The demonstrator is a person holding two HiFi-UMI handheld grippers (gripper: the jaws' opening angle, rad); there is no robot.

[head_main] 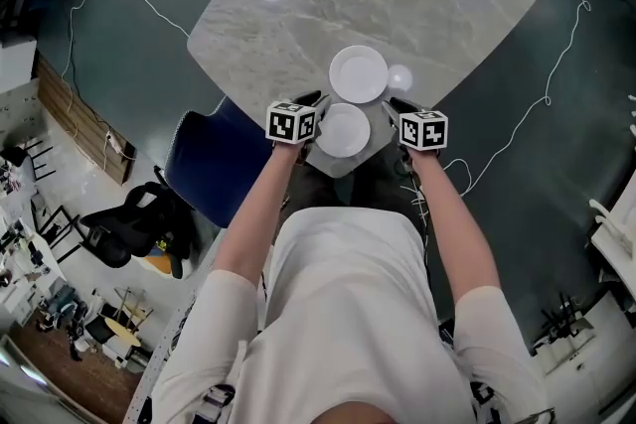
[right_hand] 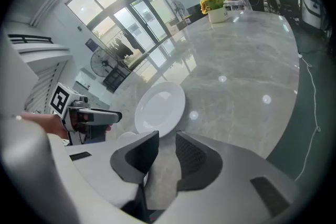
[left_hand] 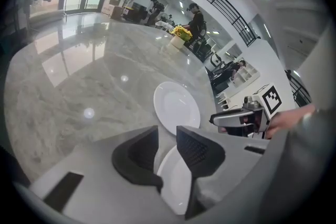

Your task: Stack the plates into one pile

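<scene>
The head view is taking in what neither gripper view is catching: the person [head_main: 348, 313] is standing at the near corner of the marble table [head_main: 298, 5], a blue chair [head_main: 209, 164] is sitting just left of that corner, and white cables [head_main: 537, 109] are trailing across the floor [head_main: 129, 55]. From above, the near plate [head_main: 343, 130] is lying on that corner between the left gripper [head_main: 316, 102] and the right gripper [head_main: 396, 104]. The far plate [head_main: 358, 73] is resting just beyond it, their rims meeting or nearly so. The left gripper view is looking along jaws that are standing apart, with the near plate's rim showing in and below the gap and no pad visibly pressing on it, so this gripper is released. It is also catching the right gripper off to one side. The right gripper view is showing its own jaws parted too, with bare marble lying between them and only a sliver of the near plate peeking past one jaw, so it is grasping nothing. Only the gripper views are reaching the table's far end, where a white pot [left_hand: 177, 42] is holding yellow flowers [left_hand: 182, 33] and people [left_hand: 195, 17] are standing behind. Both plates are lying empty.
</scene>
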